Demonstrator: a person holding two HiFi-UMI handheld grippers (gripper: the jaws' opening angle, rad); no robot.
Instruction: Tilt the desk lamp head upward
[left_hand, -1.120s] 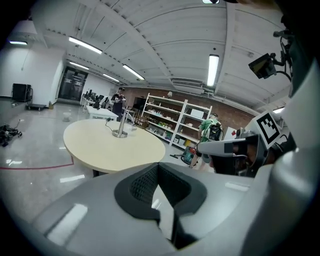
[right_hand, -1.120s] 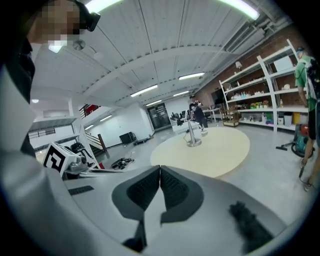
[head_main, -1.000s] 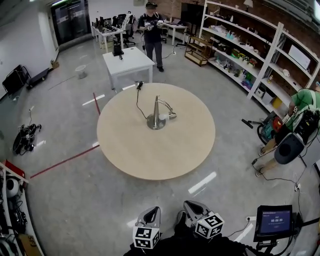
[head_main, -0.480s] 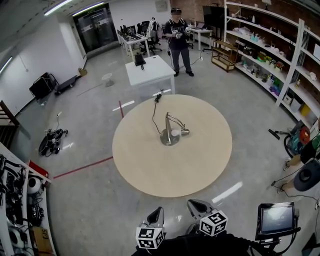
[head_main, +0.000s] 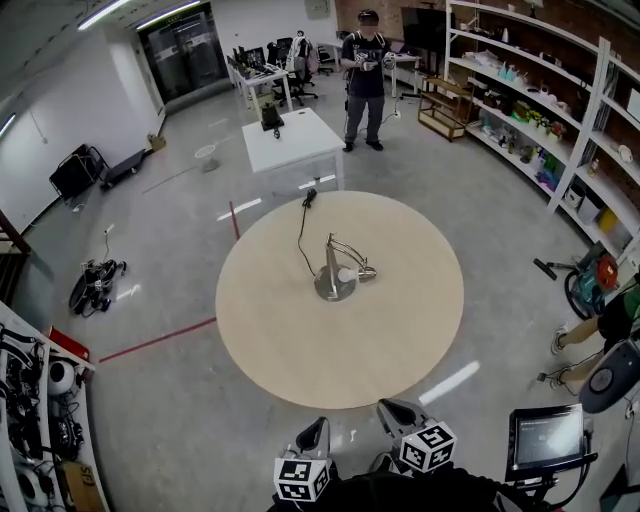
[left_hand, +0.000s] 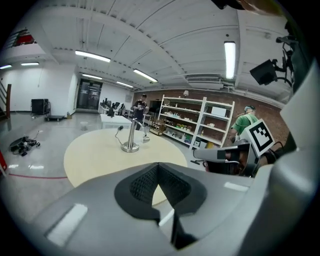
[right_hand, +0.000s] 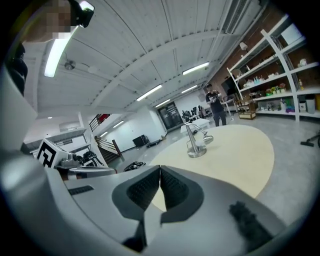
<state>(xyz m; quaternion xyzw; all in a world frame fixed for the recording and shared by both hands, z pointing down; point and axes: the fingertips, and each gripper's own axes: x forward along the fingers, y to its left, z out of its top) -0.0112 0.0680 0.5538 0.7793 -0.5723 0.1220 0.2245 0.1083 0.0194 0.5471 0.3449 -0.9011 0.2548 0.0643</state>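
A silver desk lamp (head_main: 336, 270) stands near the middle of a round beige table (head_main: 400, 330), its head (head_main: 364, 271) hanging low to the right of its base and its black cord (head_main: 302, 225) running to the far edge. The lamp (left_hand: 131, 138) also shows far off in the left gripper view and, as the lamp (right_hand: 195, 141), in the right gripper view. My left gripper (head_main: 312, 437) and right gripper (head_main: 392, 411) are held close to my body, well short of the table. Both are shut with nothing between the pads.
A white square table (head_main: 292, 140) stands beyond the round one, and a person (head_main: 365, 75) stands behind it. Shelving (head_main: 560, 110) lines the right wall. Another person (head_main: 610, 320) crouches at the right. A screen on a stand (head_main: 545, 438) is beside me. Red tape (head_main: 155, 340) crosses the floor.
The view has swung and shifted, so the round table and lamp now sit lower and more central in the head view. Both grippers stay shut by my body.
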